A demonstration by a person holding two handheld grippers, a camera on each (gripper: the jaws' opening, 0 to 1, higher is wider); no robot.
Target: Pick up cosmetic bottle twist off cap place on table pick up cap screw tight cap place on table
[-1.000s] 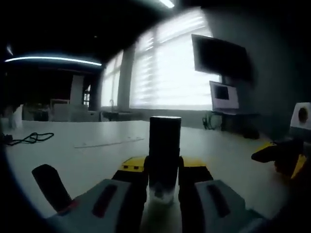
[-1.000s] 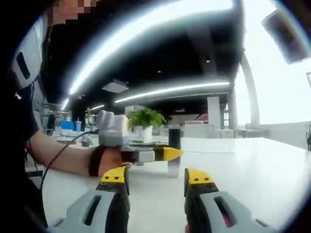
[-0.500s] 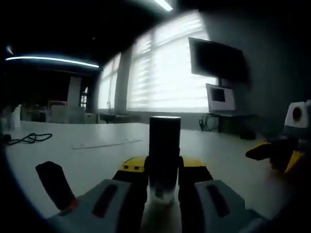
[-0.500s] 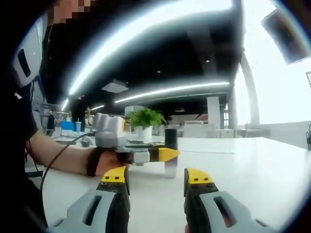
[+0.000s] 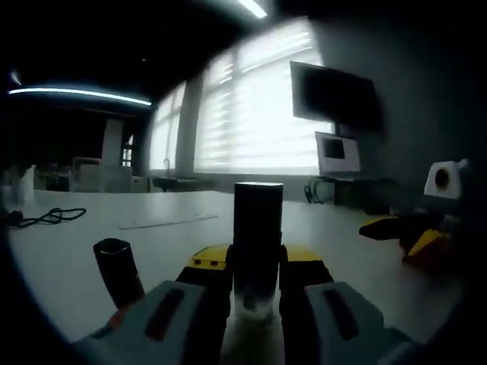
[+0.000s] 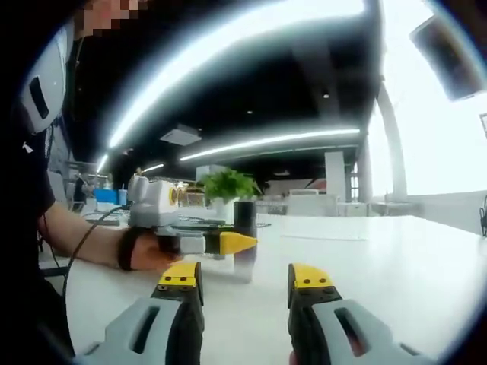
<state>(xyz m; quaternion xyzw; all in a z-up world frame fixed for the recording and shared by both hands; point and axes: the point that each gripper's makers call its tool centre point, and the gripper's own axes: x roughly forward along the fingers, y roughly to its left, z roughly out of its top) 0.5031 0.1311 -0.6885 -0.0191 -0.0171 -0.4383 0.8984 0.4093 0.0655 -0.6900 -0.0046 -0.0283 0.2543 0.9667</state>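
the cosmetic bottle (image 5: 257,239) stands upright clamped between my left tool (image 5: 256,275) jaws above the bench (image 5: 68,258), cap on, while my right tool (image 6: 245,285), gaping and empty, sits off beside it; next i'd judge it must close on the cap to twist.

cosmetic bottle (image 5: 257,243): dark matt cap is seen over a clear, glossy-looking lower body, prob. plastic or glass. left gripper (image 5: 255,266): smooth grey plastic shells w/ yellow plastic tips and black matt pads. right gripper (image 6: 247,283): same grey, yellow and black plastic. table (image 6: 396,266): smooth pale top w/ a soft sheen. black cable (image 5: 47,217): matt, rubbery-looking
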